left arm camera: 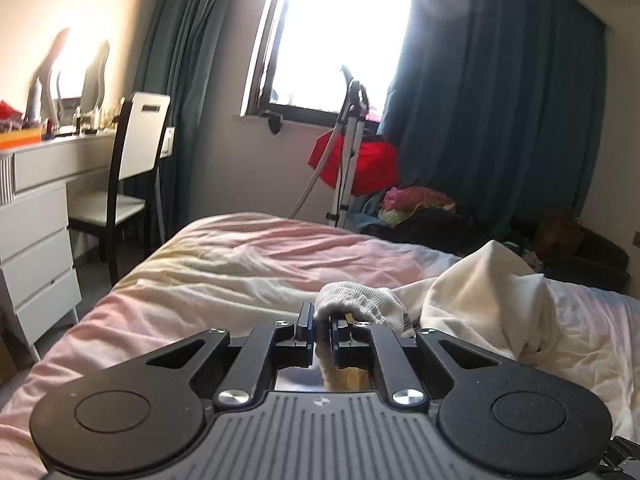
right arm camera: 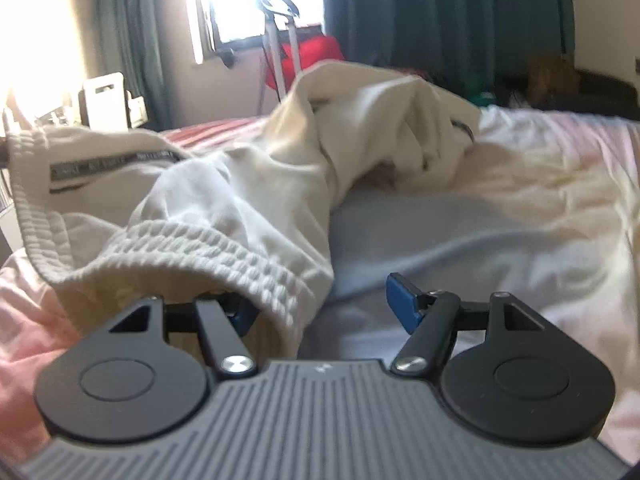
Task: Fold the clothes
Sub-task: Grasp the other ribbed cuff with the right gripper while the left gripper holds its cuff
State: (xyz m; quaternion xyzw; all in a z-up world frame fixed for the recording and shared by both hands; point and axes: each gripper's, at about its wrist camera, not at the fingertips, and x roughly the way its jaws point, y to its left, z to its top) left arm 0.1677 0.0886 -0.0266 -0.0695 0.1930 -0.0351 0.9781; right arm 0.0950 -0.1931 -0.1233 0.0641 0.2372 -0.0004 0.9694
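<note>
Closed tight at lower centre, the left claw (left arm camera: 321,322) pinches the ribbed waistband of cream cotton trousers (left arm camera: 480,300) heaped on the rumpled pink bed (left arm camera: 224,264). Upper left stands a white counter (left arm camera: 52,160); teal curtains (left arm camera: 500,92) flank the window. Wide open, the right claw (right arm camera: 322,304) straddles the waistband.

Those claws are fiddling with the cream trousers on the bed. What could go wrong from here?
The left gripper pinches only a small bit of the trousers' ribbed waistband, so a tug might pull it free. The right gripper is open with the waistband draped over one finger; closing could catch just a loose fold. The legs lie bunched on the bedspread and may fold crooked.
</note>
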